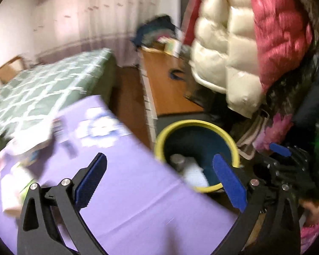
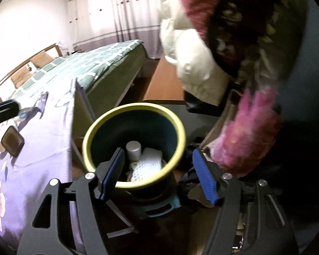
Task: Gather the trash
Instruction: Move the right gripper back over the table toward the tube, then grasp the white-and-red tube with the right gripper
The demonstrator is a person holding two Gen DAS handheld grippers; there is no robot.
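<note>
A dark trash bin with a yellow rim (image 2: pixel 89 131) stands on the floor beside the purple-clothed table (image 2: pixel 32 148). Inside it lie a grey cup (image 2: pixel 133 148) and white netted foam (image 2: pixel 146 165). My right gripper (image 2: pixel 159 174) is open and empty, directly above the bin's near rim. My left gripper (image 1: pixel 161 182) is open and empty over the table's edge, with the bin (image 1: pixel 180 125) just beyond its right finger. White crumpled trash (image 1: pixel 29 140) lies blurred on the table (image 1: pixel 127 201) at the left. The right gripper (image 1: pixel 287 155) also shows at the right of the left wrist view.
A dark square object (image 2: pixel 11 143) and a small round item (image 2: pixel 23 114) lie on the table. A green checked bed (image 2: pixel 91 68) stands behind. A wooden desk (image 1: pixel 165 85) with clutter is beyond the bin. Puffy jackets (image 1: pixel 244 42) hang at the right.
</note>
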